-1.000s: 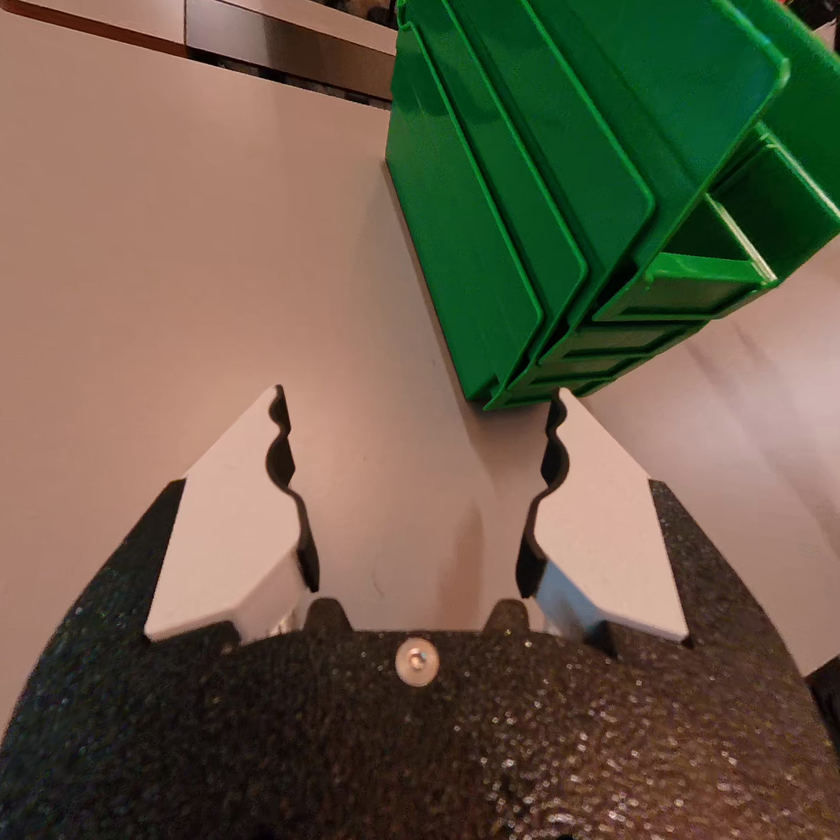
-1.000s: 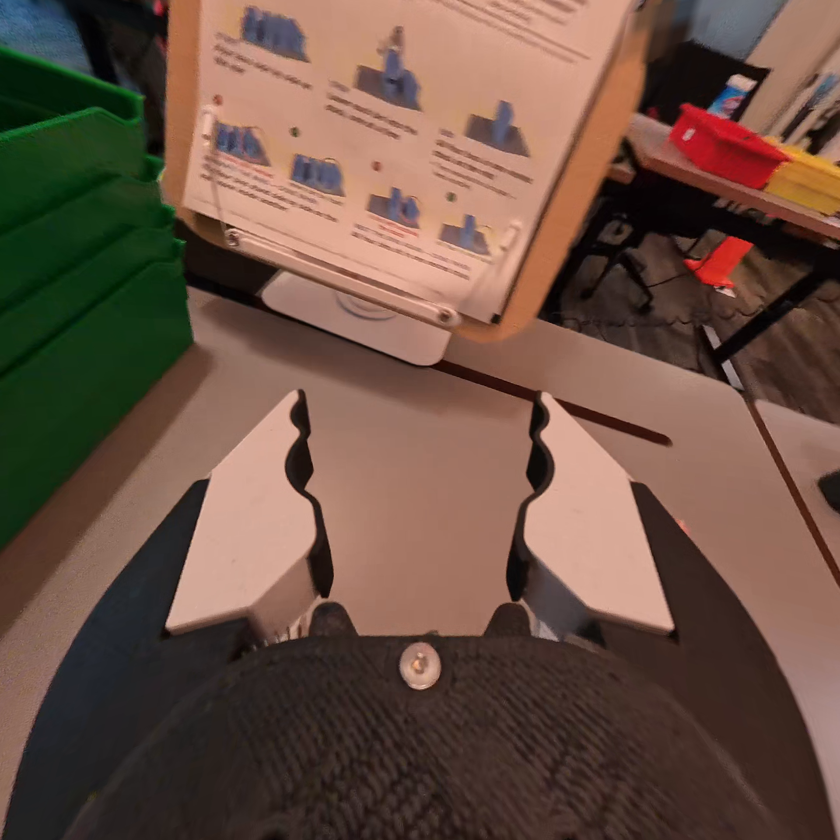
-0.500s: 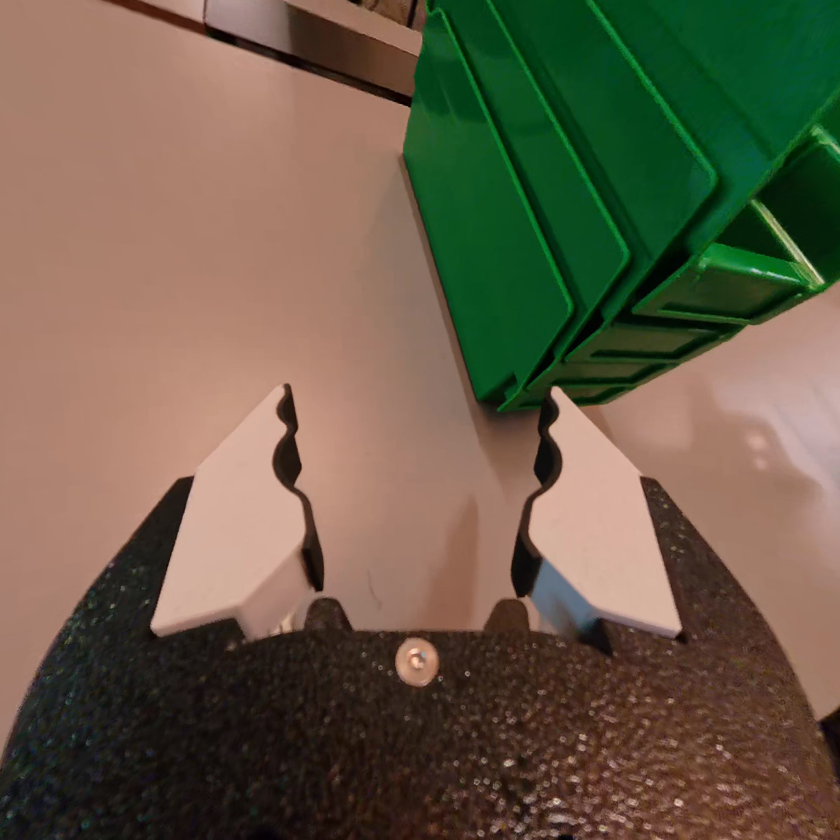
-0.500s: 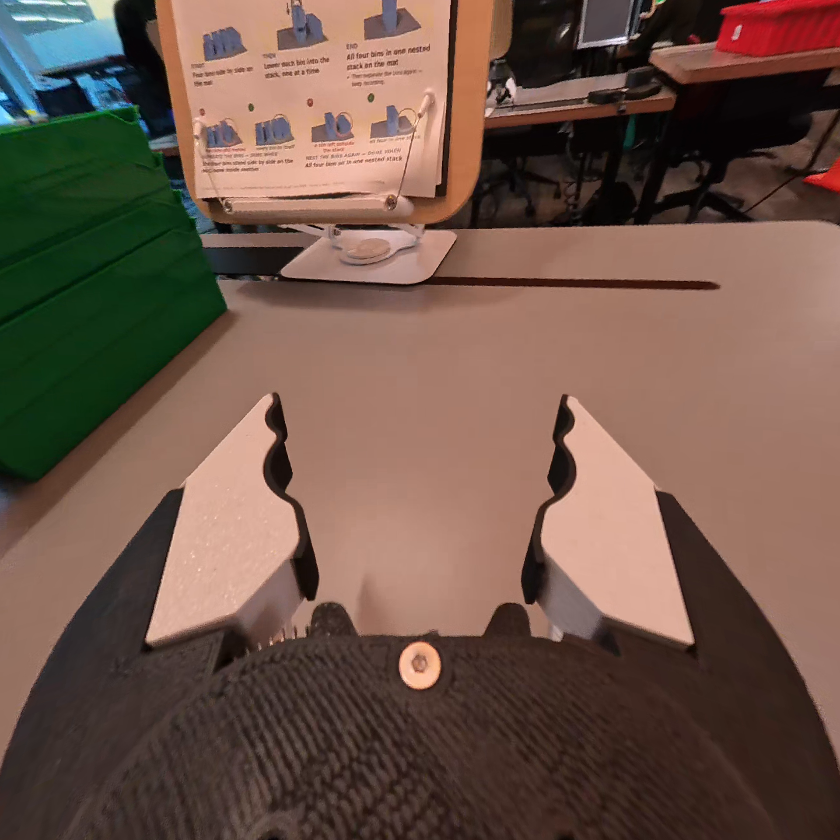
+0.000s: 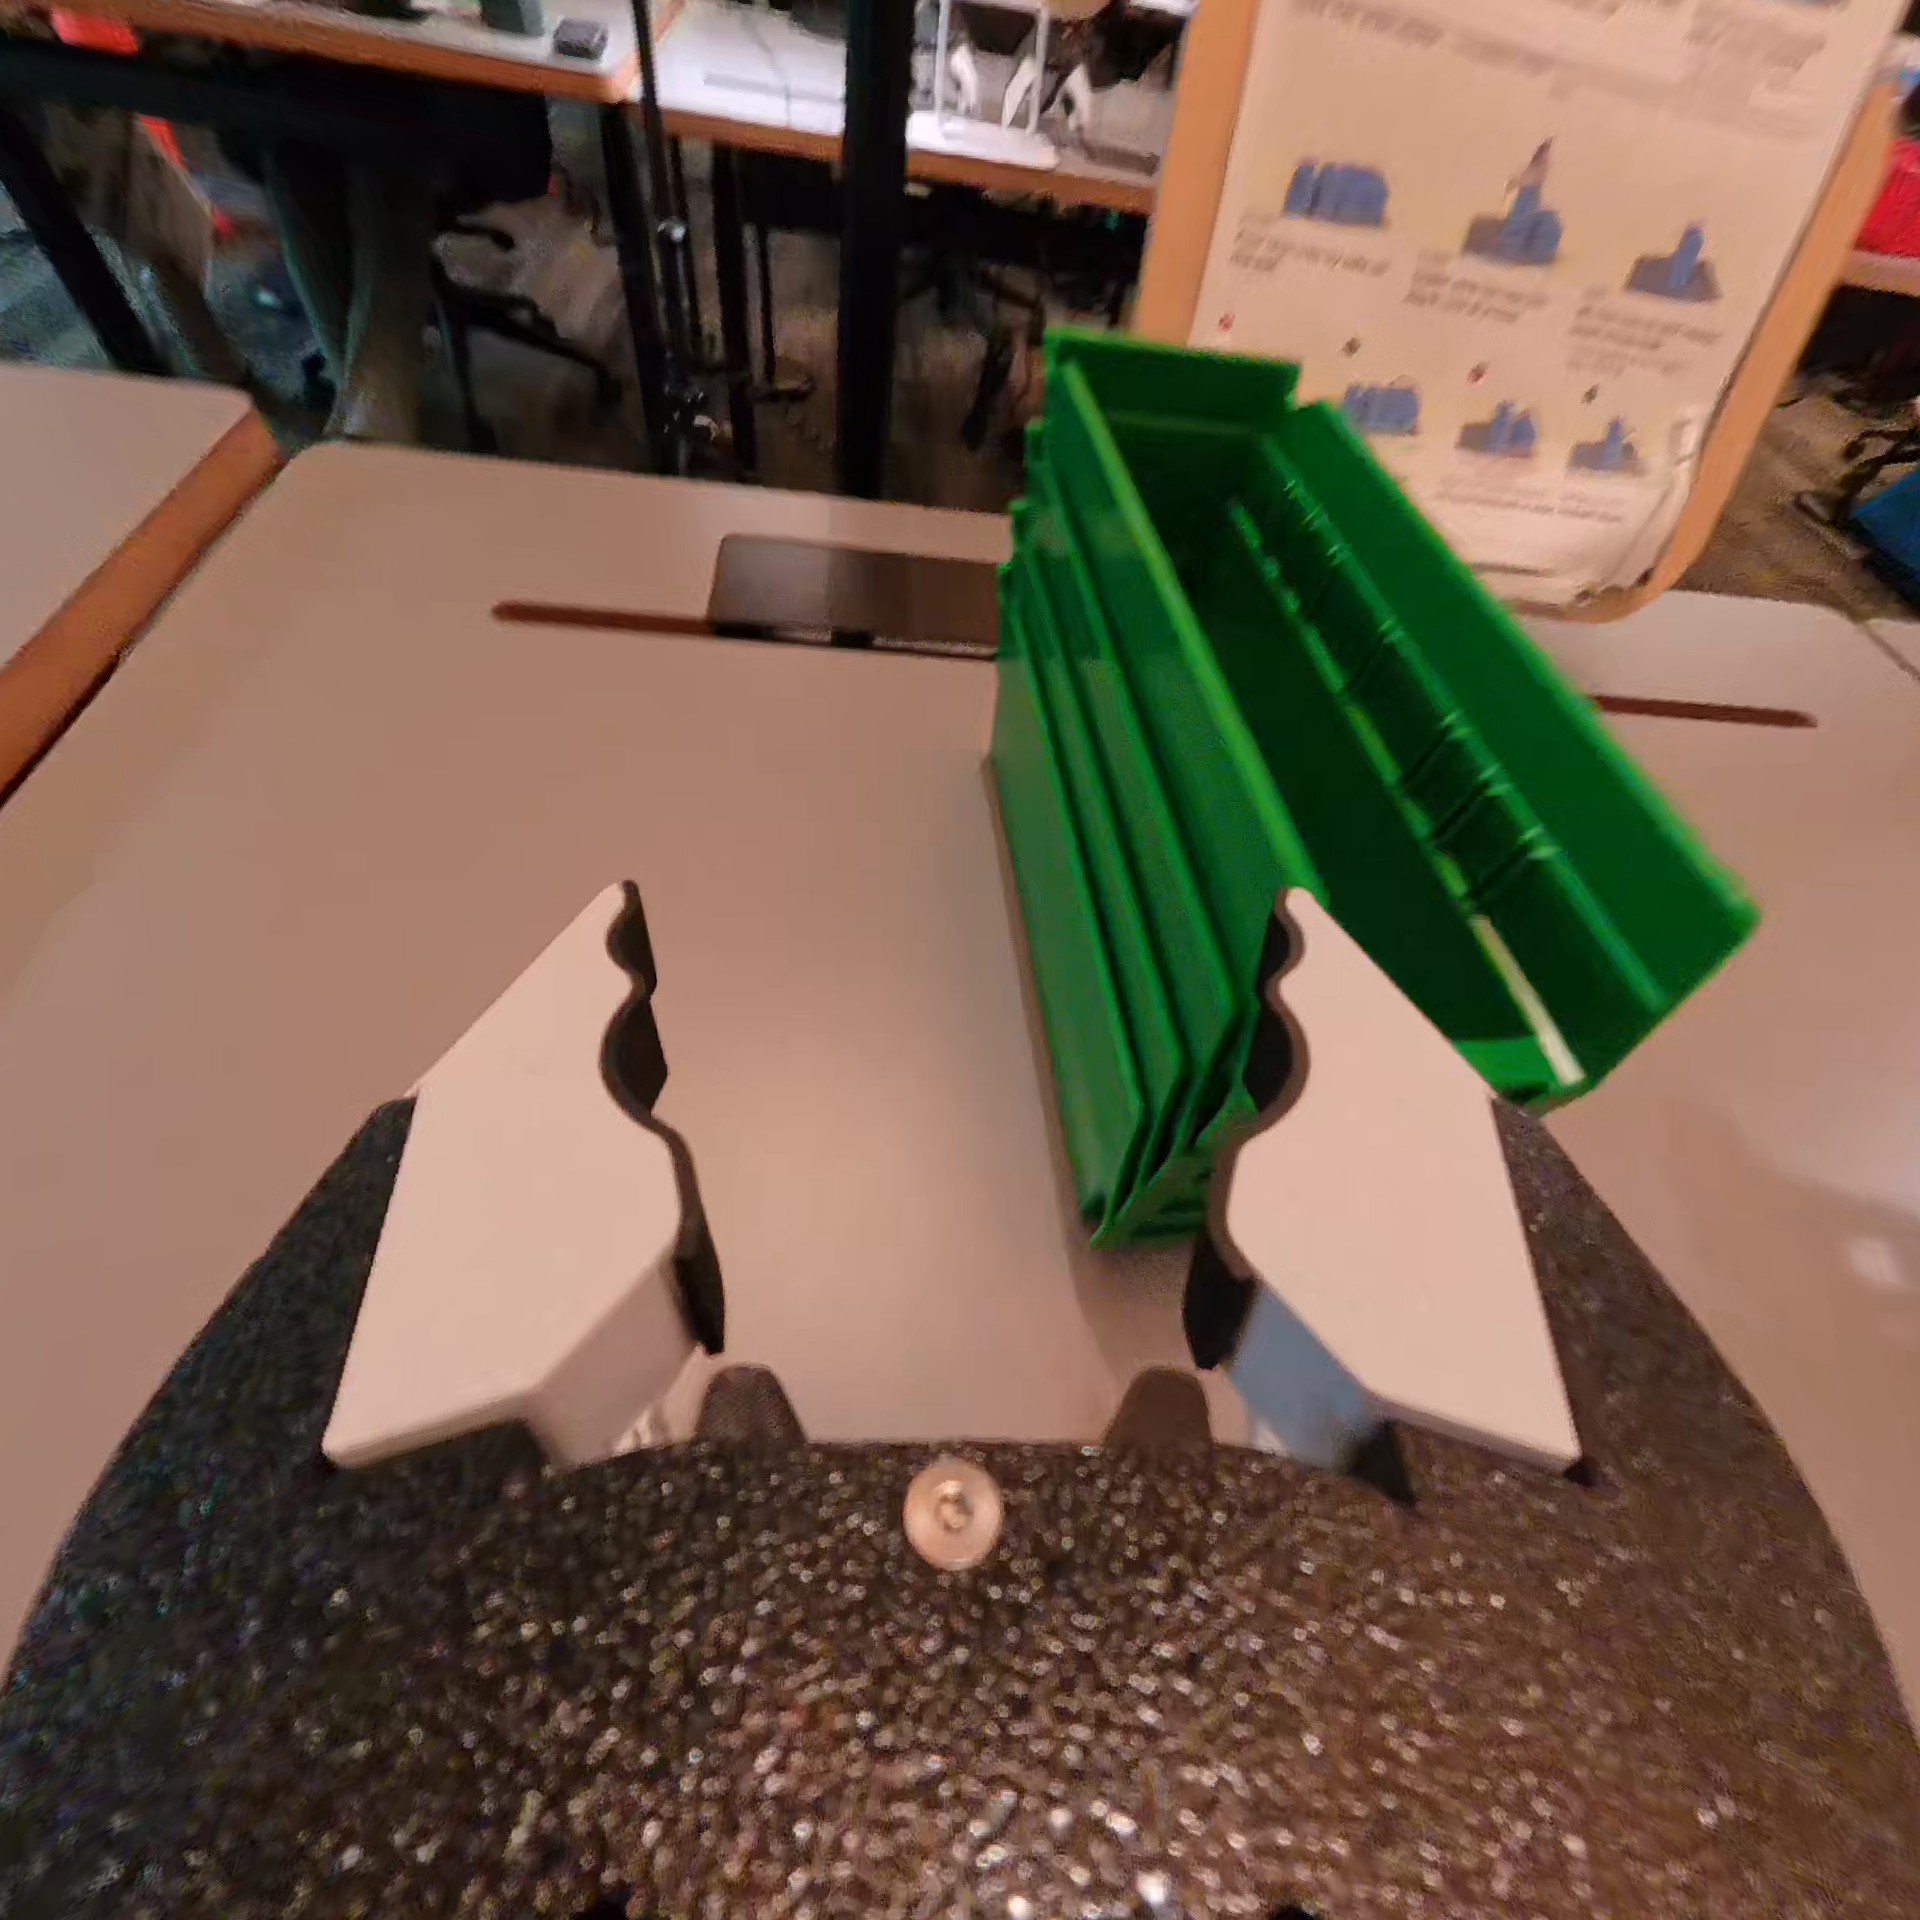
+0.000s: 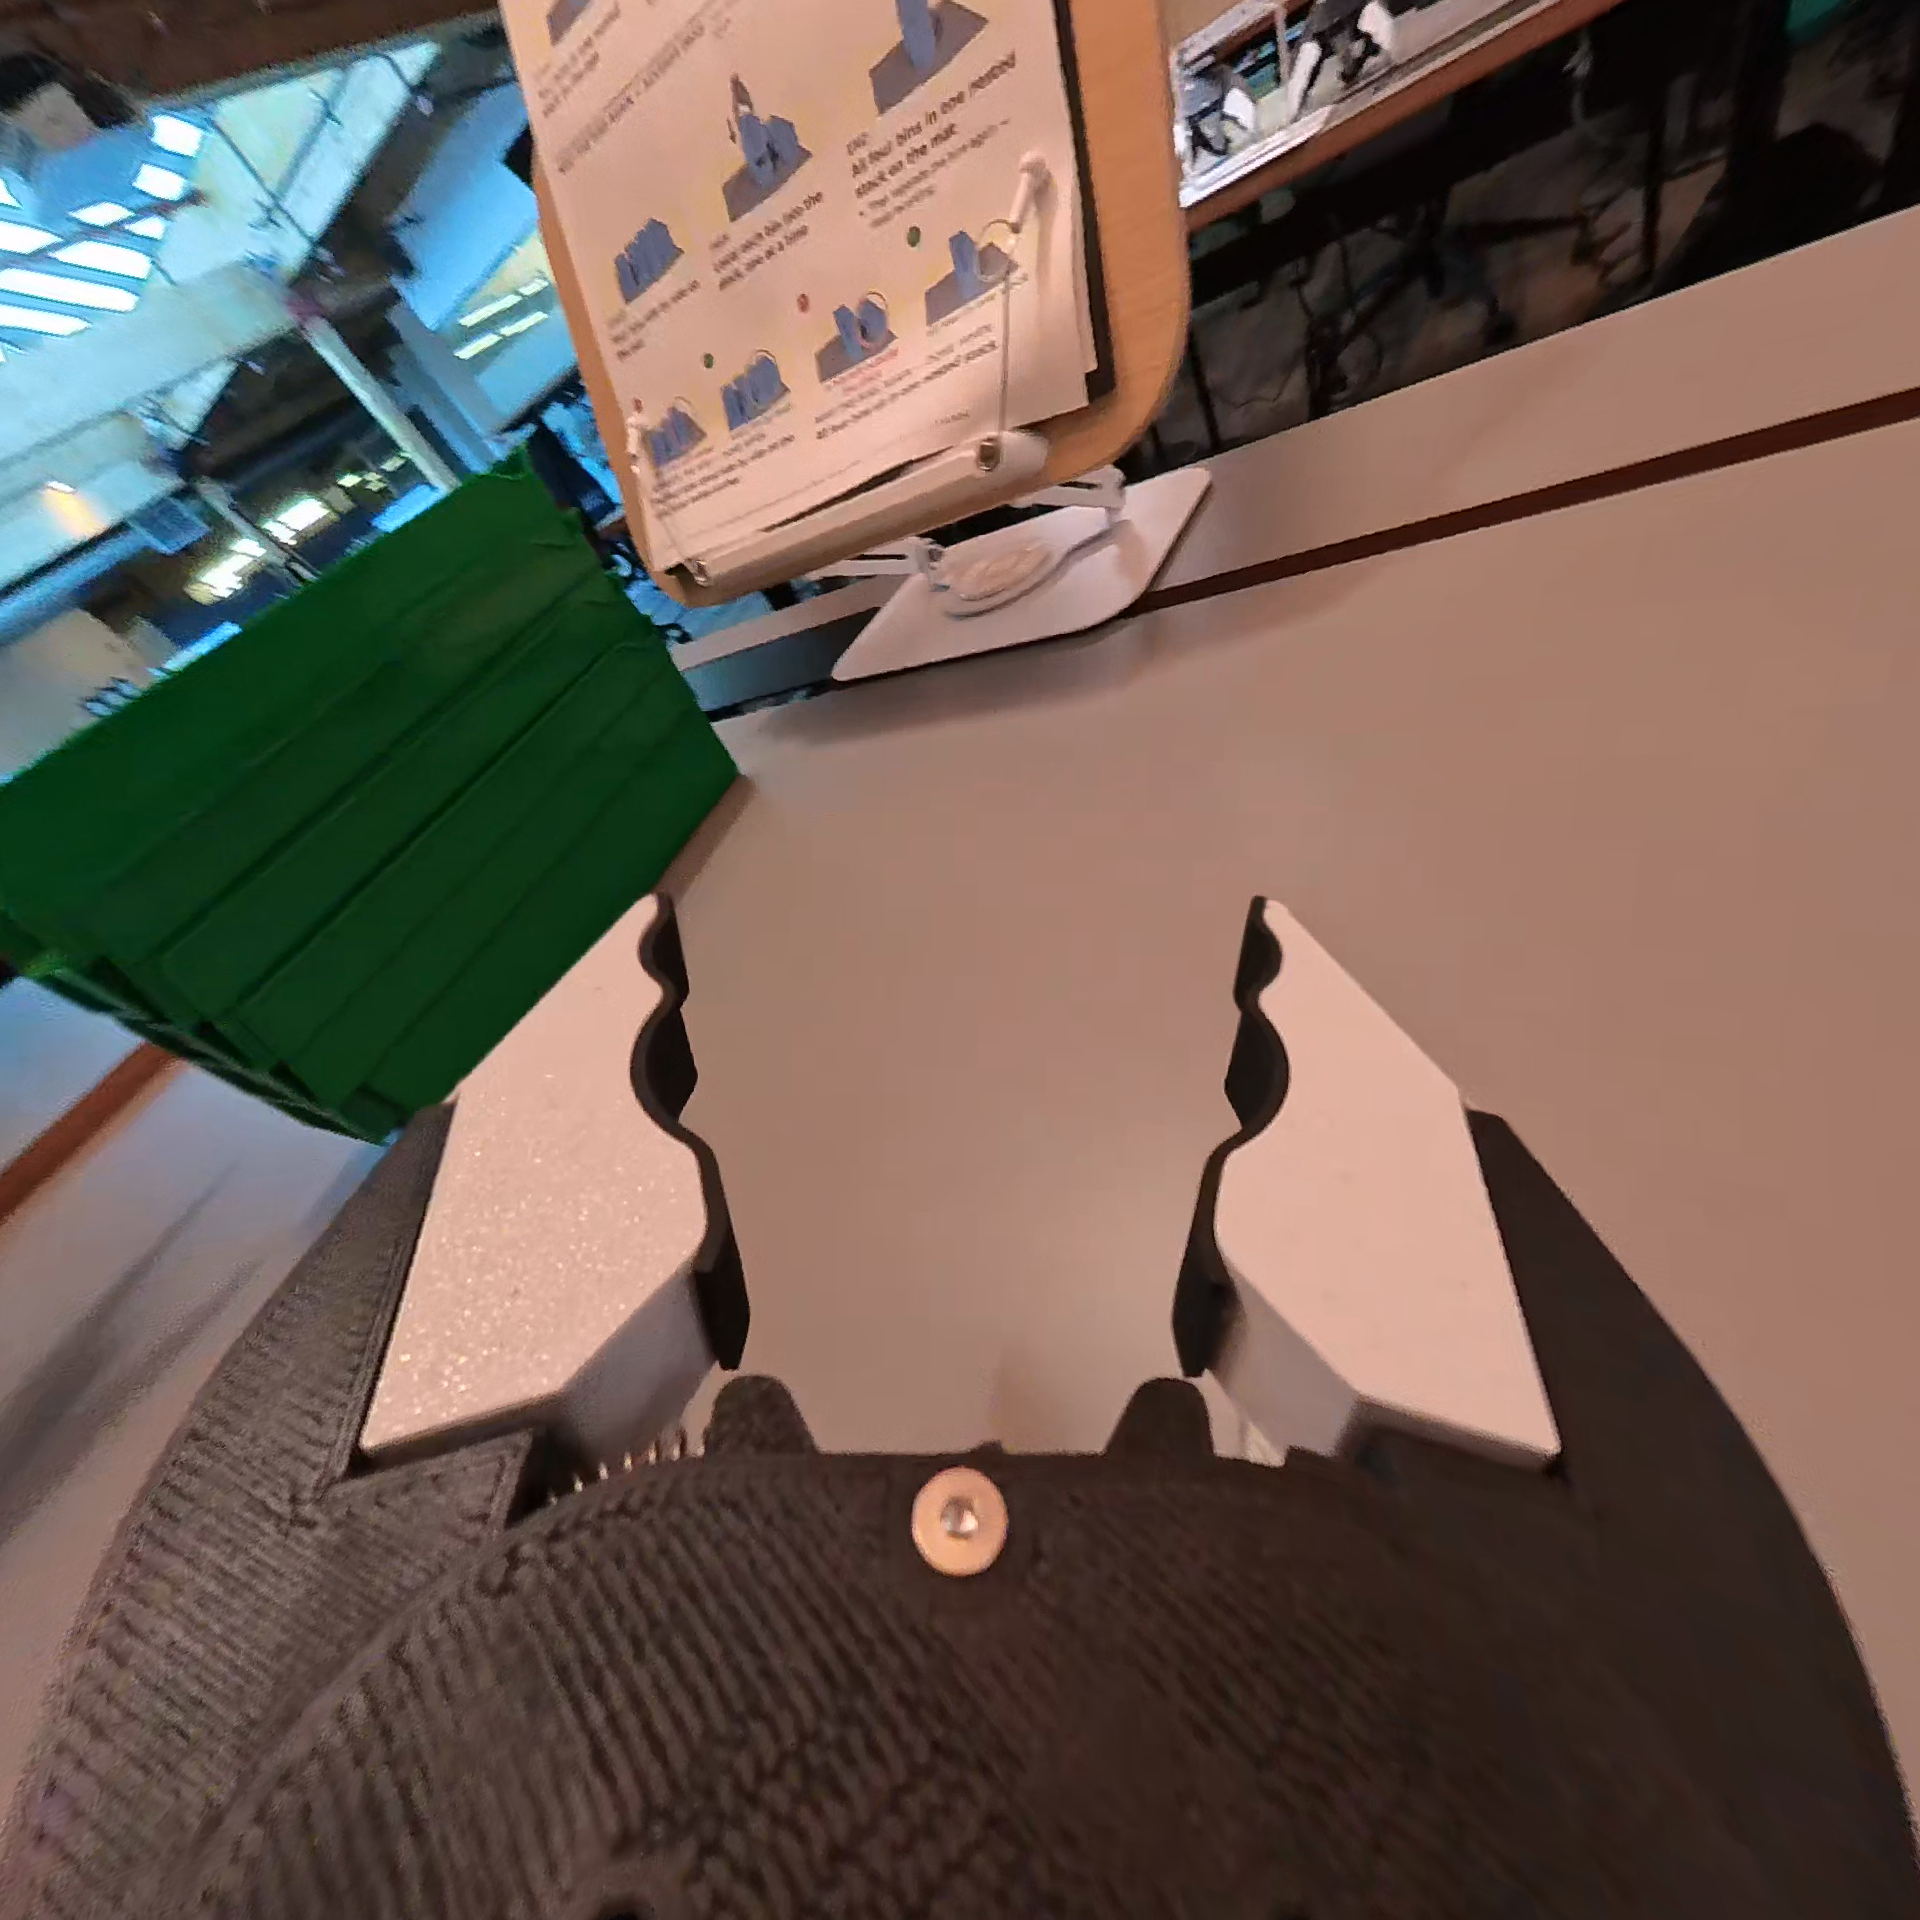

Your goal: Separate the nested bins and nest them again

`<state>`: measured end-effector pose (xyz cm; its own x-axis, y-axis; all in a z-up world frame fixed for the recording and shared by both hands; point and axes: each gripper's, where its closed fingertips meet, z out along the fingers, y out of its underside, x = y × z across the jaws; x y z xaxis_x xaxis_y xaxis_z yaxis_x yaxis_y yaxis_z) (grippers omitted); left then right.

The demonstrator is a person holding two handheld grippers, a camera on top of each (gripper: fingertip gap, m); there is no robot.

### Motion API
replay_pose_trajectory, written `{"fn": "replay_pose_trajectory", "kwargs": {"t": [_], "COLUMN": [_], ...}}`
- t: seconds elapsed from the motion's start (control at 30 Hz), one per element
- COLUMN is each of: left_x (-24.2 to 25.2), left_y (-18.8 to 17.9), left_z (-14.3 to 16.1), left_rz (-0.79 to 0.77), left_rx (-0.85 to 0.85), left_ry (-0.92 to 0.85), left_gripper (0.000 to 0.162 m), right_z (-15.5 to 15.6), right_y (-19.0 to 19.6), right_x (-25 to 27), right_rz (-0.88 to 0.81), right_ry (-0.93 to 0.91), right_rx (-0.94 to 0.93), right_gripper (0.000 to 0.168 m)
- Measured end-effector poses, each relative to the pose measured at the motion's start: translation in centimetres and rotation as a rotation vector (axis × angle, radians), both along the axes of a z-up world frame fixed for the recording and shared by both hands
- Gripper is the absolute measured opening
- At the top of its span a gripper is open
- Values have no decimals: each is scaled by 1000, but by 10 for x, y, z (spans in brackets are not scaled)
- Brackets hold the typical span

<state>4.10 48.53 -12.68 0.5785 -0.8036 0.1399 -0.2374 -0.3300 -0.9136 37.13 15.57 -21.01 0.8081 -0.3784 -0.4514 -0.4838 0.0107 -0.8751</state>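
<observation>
**A workshop set up for bench trials**

Rows of plain worktables (image 5: 852, 62) on dark metal legs fill an open, industrial-looking hall lit by ceiling strip lights (image 6: 62, 249). On the nearest grey surface (image 6: 1455, 831), an illustrated instruction sheet (image 6: 831, 260) sits clipped to a stand beside green plastic storage bins (image 5: 1299, 727), suggesting a lab or workshop.

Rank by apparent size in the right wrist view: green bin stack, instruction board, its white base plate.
1. Green bin stack and instruction board cover similar areas, and both are cut off by the frame edge, so they cannot be ranked.
2. White base plate is clearly smallest.
</observation>
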Motion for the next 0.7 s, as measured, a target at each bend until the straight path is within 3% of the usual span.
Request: {"fn": "replay_pose_trajectory", "kwargs": {"t": [0.1,0.3,0.37,0.53,0.7], "left_x": [26,85,101,128,104], "left_y": [-1,-8,-10,19,93], "left_z": [27,66,64,45,17], "left_rz": [-64,-169,-190,-203,-105], "left_rx": [37,-24,-16,38,-128], "left_ry": [12,67,151,299,91], "left_gripper": [129,134,138,123,108], "right_z": [5,13,16,15,16], "right_y": [10,32,37,42,38], "right_x": [-5,-22,-27,-38,-47], "right_rz": [36,101,116,153,216], "right_ry": [9,9,-7,6,31], "right_rx": [27,20,13,4,-8], "right_gripper": [103,103,104,104,102]}}
